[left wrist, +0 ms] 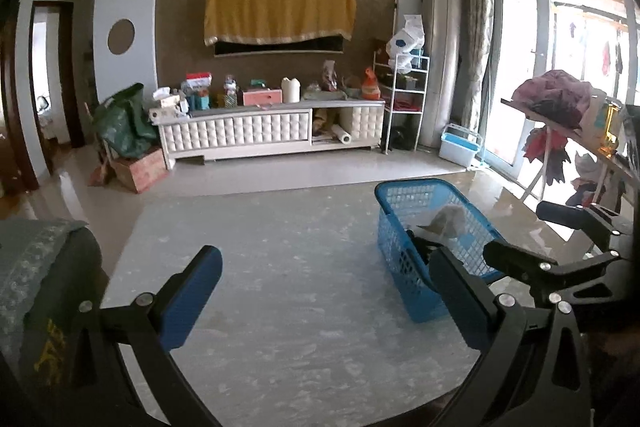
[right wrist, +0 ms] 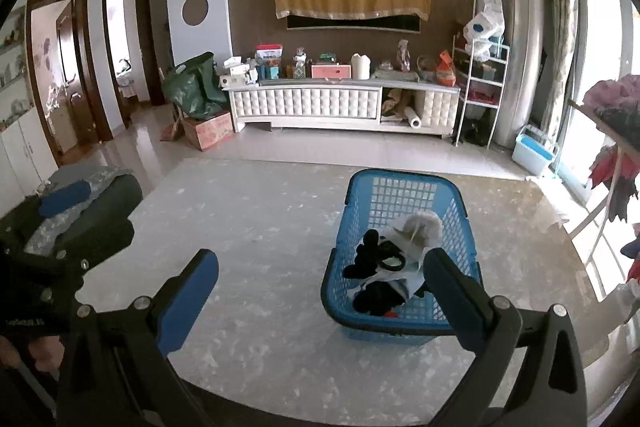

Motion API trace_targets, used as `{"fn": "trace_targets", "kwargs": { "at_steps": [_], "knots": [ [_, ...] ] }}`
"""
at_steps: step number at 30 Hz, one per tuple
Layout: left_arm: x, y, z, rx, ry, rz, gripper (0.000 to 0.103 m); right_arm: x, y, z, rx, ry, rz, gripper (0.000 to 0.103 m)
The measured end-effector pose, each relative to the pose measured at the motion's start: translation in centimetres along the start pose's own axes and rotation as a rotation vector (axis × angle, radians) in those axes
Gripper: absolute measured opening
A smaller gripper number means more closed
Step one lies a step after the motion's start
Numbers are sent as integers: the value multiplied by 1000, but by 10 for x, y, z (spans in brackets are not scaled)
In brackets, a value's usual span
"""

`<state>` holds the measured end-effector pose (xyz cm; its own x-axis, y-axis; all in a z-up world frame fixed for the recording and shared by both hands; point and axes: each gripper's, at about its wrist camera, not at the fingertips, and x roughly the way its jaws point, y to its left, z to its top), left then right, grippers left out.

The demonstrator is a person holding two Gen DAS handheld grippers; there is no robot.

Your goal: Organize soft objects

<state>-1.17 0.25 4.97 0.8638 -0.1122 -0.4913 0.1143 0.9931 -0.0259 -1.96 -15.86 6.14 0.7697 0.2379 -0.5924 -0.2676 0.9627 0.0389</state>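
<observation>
A blue plastic basket point(right wrist: 360, 195) stands on the marble table point(right wrist: 260, 227), right of centre. Soft items lie inside it: a white fluffy piece point(right wrist: 420, 227) and black pieces point(right wrist: 368, 247). The basket also shows in the left wrist view point(left wrist: 400, 223), with the white piece point(left wrist: 448, 219) in it. My left gripper point(left wrist: 324, 291) is open and empty over the table, left of the basket. My right gripper point(right wrist: 324, 291) is open and empty, just in front of the basket. The right gripper's arm shows at the right edge of the left wrist view point(left wrist: 560, 259).
A dark folded cloth pile point(right wrist: 92, 203) lies at the table's left edge. A clothes rack with garments point(left wrist: 556, 103) stands to the right by the window. A TV cabinet point(right wrist: 344, 103) with clutter lines the far wall.
</observation>
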Motion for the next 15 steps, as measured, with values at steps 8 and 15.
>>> {"fn": "trace_targets", "kwargs": {
  "at_steps": [8, 15],
  "knots": [
    [-18, 3, -6, -13, -14, -4, 103, -6, 6, -2, -17, -18, 12, 103],
    [-24, 2, -8, -21, -16, -11, 103, -10, 6, -6, -7, -25, 20, 103]
  ]
}}
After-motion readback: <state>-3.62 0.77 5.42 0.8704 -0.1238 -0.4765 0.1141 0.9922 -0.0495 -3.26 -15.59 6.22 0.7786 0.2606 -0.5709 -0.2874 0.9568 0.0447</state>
